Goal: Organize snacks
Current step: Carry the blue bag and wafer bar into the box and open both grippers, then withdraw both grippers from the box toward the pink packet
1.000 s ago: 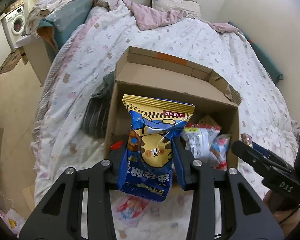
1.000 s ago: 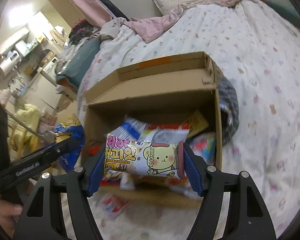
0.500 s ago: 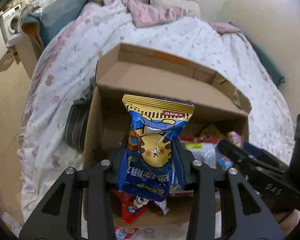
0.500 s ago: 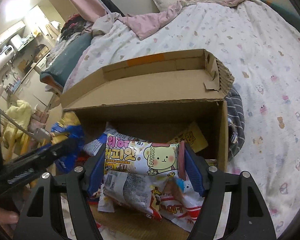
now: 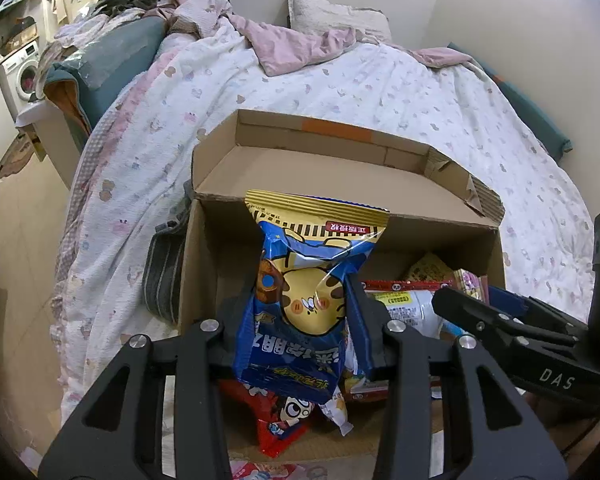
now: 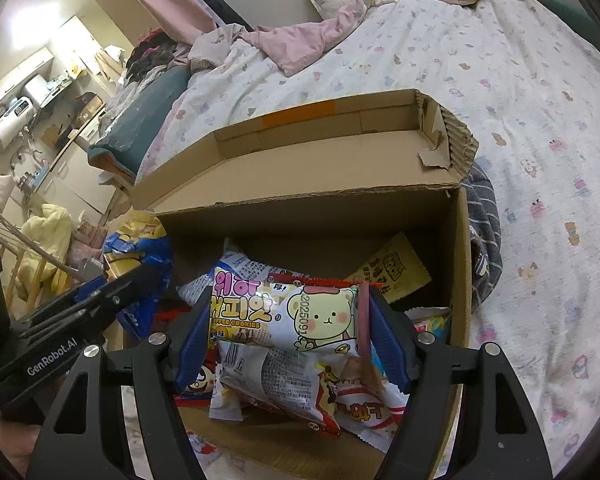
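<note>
Blue snack bag [image 5: 304, 304] with a cartoon face stands clamped in the left gripper [image 5: 305, 332] over the cardboard box [image 5: 340, 184] on the bed [image 5: 380, 88]; the right gripper [image 6: 290, 332], marked "DAS", grasps a "COFFEE COOKIES" packet [image 6: 288, 316] above the box's snack pile

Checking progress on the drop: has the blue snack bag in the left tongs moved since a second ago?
Yes. The blue snack bag, before short of the cardboard box, now hangs over its opening.

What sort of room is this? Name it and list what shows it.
Most likely a bedroom in a small flat: the cardboard box sits on a bed with a patterned quilt, a pillow lies at its head, and a washing machine stands off to one side.
</note>
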Action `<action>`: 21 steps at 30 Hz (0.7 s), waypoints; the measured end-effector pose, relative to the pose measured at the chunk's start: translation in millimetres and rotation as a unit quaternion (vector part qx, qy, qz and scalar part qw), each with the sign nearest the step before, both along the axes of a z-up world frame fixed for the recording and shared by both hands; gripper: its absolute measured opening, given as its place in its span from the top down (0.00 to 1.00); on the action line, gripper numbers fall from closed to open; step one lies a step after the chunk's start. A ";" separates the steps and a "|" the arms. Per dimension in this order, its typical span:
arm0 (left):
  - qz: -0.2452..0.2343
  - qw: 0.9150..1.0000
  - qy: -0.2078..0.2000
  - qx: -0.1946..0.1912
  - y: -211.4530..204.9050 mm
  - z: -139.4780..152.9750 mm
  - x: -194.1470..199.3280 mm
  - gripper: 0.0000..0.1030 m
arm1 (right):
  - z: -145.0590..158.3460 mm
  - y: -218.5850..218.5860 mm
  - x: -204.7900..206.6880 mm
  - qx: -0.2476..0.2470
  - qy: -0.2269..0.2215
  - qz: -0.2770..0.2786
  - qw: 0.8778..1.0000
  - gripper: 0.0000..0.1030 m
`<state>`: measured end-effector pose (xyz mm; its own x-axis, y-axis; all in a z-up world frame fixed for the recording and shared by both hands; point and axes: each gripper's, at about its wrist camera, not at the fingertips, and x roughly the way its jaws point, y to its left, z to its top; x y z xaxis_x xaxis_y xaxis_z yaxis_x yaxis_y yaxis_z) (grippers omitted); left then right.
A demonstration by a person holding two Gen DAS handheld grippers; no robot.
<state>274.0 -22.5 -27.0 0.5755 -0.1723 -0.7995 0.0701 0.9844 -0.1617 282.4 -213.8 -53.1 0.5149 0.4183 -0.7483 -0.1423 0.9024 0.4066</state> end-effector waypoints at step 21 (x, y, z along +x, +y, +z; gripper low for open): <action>0.019 0.999 -0.033 0.020 10.5 9.9 -2.9 0.17 | 6.3 -22.9 1.2 0.035 -0.014 -0.044 0.998 0.06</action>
<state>271.0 -12.0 -17.1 0.6323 -0.1173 -0.7658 0.0416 0.9922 -0.1177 283.6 -236.7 -46.8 0.5718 0.4214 -0.7039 -0.0758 0.8814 0.4662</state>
